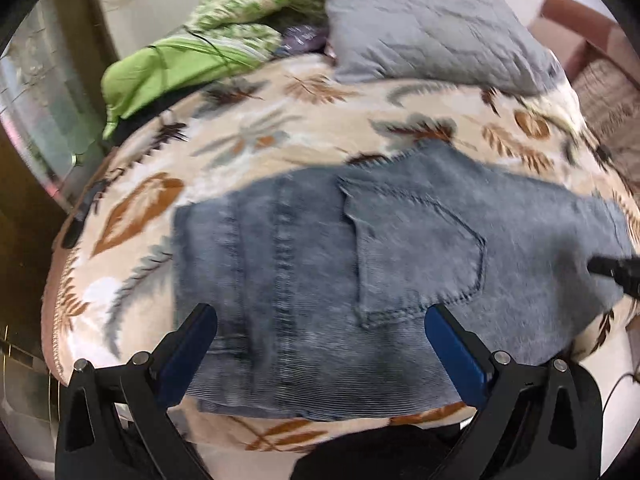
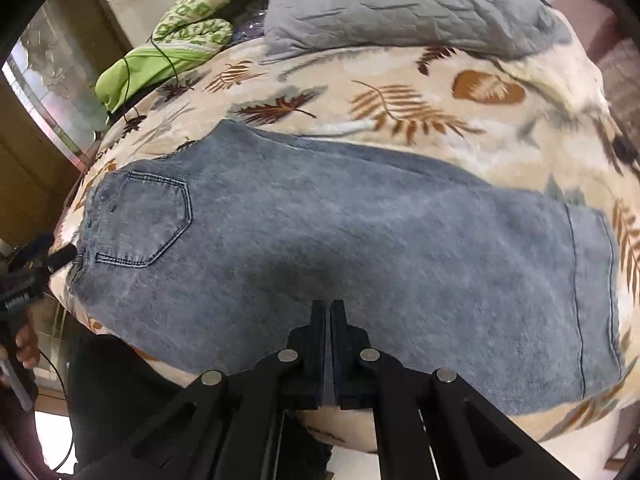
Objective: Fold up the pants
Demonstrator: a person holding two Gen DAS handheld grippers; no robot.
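Grey-blue jeans (image 1: 360, 264) lie folded flat on the leaf-print bed cover, back pocket (image 1: 416, 248) up. In the right wrist view the jeans (image 2: 360, 248) stretch from the pocket (image 2: 144, 224) at left to the hem at right. My left gripper (image 1: 320, 320) is open, its blue-padded fingers (image 1: 192, 344) spread over the waist end near the bed's front edge. My right gripper (image 2: 329, 308) is shut, pinching the near edge of the jeans. It shows in the left wrist view (image 1: 612, 268) at the far right; the left gripper shows in the right wrist view (image 2: 60, 258) at the waistband.
A grey quilted pillow (image 1: 432, 32) lies at the head of the bed. Green bedding (image 1: 176, 64) with a thin black cable is bunched at the back left. The leaf-print cover (image 2: 400, 92) spreads behind the jeans. The bed's front edge is right below the grippers.
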